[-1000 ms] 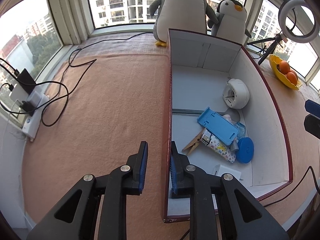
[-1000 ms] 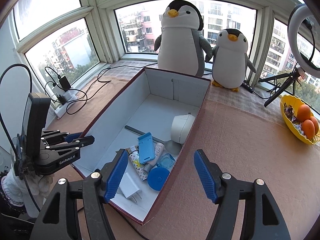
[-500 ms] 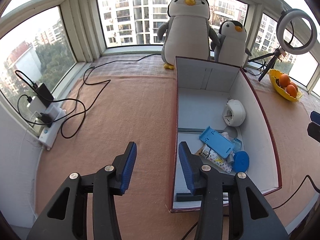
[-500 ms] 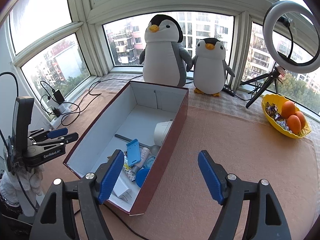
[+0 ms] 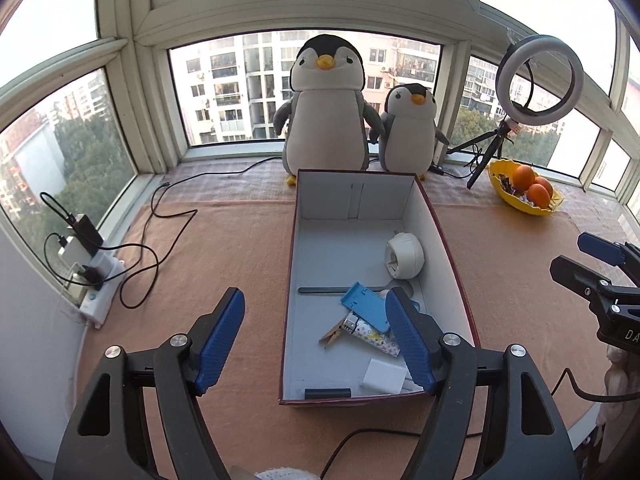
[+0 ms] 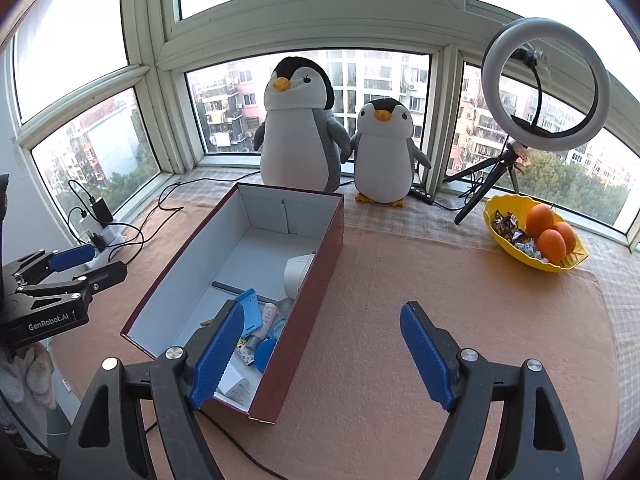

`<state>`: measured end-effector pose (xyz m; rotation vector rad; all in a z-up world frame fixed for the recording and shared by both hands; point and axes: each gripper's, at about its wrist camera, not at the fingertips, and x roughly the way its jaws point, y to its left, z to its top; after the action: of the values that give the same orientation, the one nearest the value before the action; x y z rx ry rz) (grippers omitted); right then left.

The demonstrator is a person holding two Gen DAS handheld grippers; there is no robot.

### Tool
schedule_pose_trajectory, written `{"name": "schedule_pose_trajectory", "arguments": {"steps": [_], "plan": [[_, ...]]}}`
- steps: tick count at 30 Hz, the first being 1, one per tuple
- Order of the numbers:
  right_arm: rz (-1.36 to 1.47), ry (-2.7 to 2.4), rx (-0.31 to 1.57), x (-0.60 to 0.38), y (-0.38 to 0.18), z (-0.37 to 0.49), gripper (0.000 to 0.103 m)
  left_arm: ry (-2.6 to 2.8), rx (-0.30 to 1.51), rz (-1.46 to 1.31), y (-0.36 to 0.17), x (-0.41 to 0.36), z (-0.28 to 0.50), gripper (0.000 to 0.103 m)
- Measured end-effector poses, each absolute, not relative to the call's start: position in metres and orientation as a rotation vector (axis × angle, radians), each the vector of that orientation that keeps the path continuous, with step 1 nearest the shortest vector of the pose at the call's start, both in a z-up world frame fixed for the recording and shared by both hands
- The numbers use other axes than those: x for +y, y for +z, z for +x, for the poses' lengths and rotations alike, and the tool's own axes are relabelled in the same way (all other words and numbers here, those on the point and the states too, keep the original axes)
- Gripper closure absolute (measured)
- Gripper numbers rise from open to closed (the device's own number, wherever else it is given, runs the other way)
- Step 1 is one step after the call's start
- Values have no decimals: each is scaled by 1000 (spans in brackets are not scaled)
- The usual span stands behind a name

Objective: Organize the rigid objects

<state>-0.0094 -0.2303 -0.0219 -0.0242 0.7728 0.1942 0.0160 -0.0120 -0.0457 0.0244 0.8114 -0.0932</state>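
Two views, left wrist first: left gripper point(image 5: 316, 340) spread wide, empty, above box point(image 5: 436, 224) on table.
Box contents: blue case point(image 5: 364, 307), white charger point(image 5: 384, 376), clothespin point(image 5: 332, 335).
Right wrist view: right gripper point(image 6: 320, 354) spread wide, empty, beside box point(image 6: 316, 264).

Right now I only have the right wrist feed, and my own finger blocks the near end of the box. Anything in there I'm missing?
Observer: Yes. A wooden clothespin lies on the floor of the box, beside the patterned tube.
Operator: Anything against the near wall?
Observer: A dark flat block lies right against it, left of the white charger.
Operator: The white round thing, how does it sit?
Observer: The white round gadget rests by the right wall, farther in than the blue holder, with its flat slotted face turned toward the open middle of the box.
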Motion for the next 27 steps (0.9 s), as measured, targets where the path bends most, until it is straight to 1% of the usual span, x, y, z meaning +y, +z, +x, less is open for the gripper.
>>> {"name": "schedule_pose_trajectory", "arguments": {"steps": [2,27], "plan": [[-16,186,762,-233,-19,-12,22,-105,805,23,-42,-15,14,24],[-38,139,758,-239,-23,-17,21,-137,814,40,-41,-28,6,24]]}}
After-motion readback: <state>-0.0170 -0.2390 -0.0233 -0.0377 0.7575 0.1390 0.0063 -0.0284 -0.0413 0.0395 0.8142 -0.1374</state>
